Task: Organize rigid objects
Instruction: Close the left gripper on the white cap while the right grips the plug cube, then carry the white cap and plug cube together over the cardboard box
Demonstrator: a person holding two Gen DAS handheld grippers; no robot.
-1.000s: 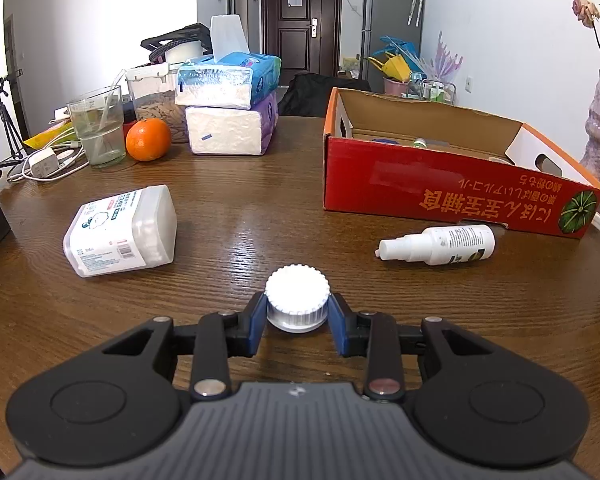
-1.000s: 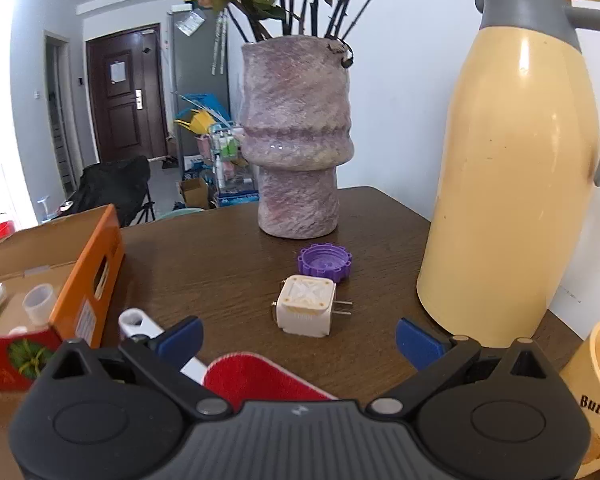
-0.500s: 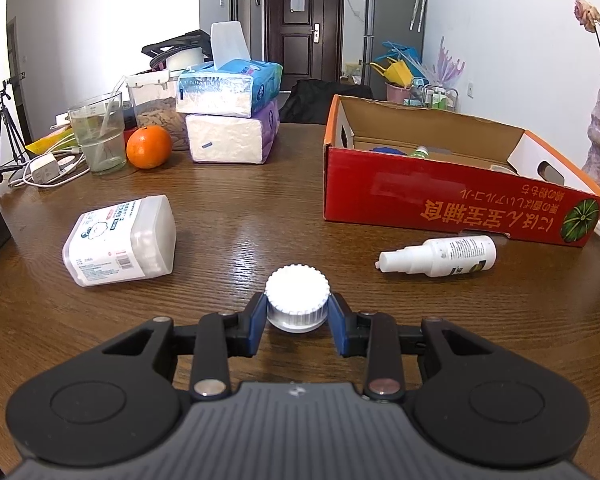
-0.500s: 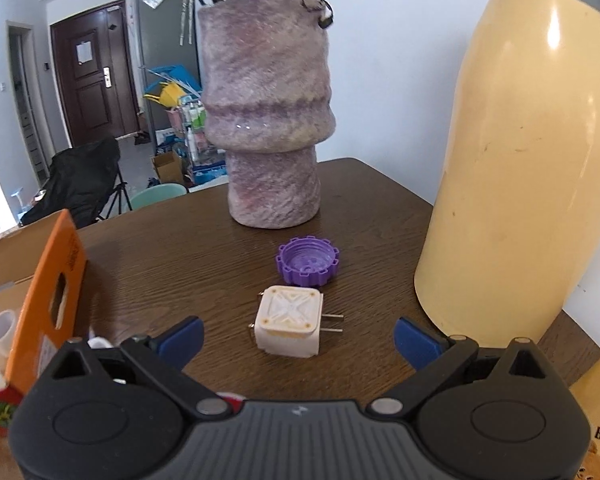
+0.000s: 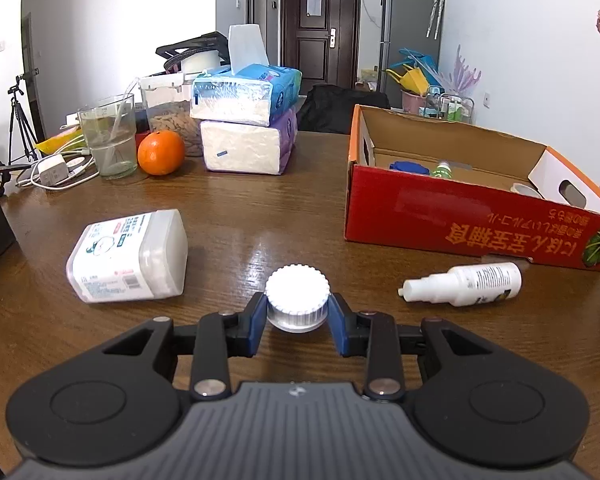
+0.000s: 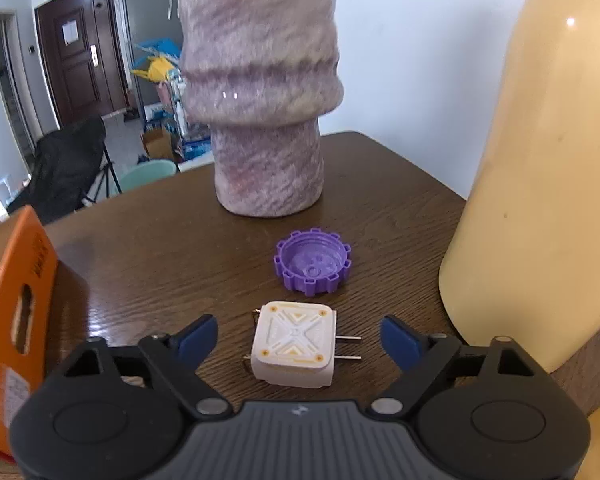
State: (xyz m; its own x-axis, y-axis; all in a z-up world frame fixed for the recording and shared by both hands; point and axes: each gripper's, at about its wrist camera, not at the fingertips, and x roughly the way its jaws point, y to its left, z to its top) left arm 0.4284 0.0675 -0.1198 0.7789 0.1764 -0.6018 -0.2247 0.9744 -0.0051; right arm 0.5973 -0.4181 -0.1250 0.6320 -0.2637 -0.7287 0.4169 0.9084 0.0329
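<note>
My left gripper (image 5: pixel 297 322) is shut on a white ribbed cap (image 5: pixel 297 291), held above the brown table. Ahead to the right stands the red cardboard box (image 5: pixel 456 222) with small items inside. A white spray bottle (image 5: pixel 464 283) lies before the box, and a white rectangular container (image 5: pixel 128 256) lies on its side at the left. In the right wrist view, a white plug adapter (image 6: pixel 294 348) lies flat between the blue pads of my right gripper (image 6: pixel 298 340). Those jaws are closing, with gaps still on both sides of the adapter. A purple cap (image 6: pixel 312 260) sits just beyond it.
A purple-grey vase (image 6: pixel 264 120) stands behind the purple cap, and a tall yellow thermos (image 6: pixel 540 184) crowds the right. The box's orange end (image 6: pixel 16 300) is at the left. Tissue packs (image 5: pixel 246 128), an orange (image 5: pixel 161 153) and a glass (image 5: pixel 108 136) sit at the far left.
My right gripper moved forward and down until the plug adapter lay between its pads, and its jaws narrowed. The left gripper kept holding the white cap with little motion.
</note>
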